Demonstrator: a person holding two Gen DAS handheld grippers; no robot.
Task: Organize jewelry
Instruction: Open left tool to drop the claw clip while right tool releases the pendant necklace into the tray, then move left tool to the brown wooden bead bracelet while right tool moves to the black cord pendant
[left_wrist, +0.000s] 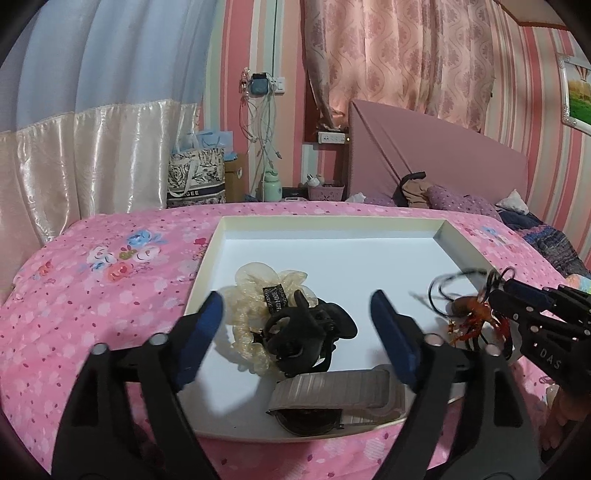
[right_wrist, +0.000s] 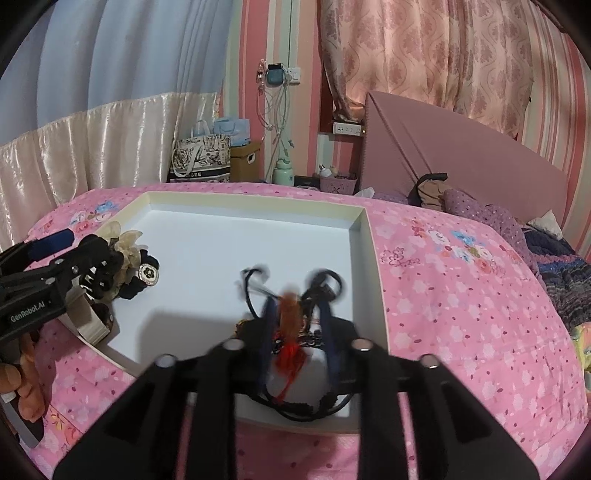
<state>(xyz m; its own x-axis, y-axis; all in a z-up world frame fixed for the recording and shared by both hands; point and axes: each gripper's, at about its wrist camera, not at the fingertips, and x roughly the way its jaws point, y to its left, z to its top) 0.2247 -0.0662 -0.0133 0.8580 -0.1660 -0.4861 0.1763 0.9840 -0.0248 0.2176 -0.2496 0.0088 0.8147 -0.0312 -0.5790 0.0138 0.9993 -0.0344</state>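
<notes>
In the left wrist view, the left gripper (left_wrist: 297, 321) is standing wide apart over the white tray (left_wrist: 332, 225), gripping nothing; the black hair claw (left_wrist: 306, 332) and cream scrunchie (left_wrist: 258, 295) are lying between its fingers.

In the right wrist view, the right gripper (right_wrist: 297, 321) is sitting partly apart around the blurred red-tasselled hair piece (right_wrist: 290, 332) with black cords (right_wrist: 255, 284); whether its pads are pressing cannot be told.

Pink-striped walls (left_wrist: 535, 66), patterned pink curtains (left_wrist: 399, 55), and a bed with pink headboard (left_wrist: 443, 147) and floral bedspread (left_wrist: 110, 277).
</notes>
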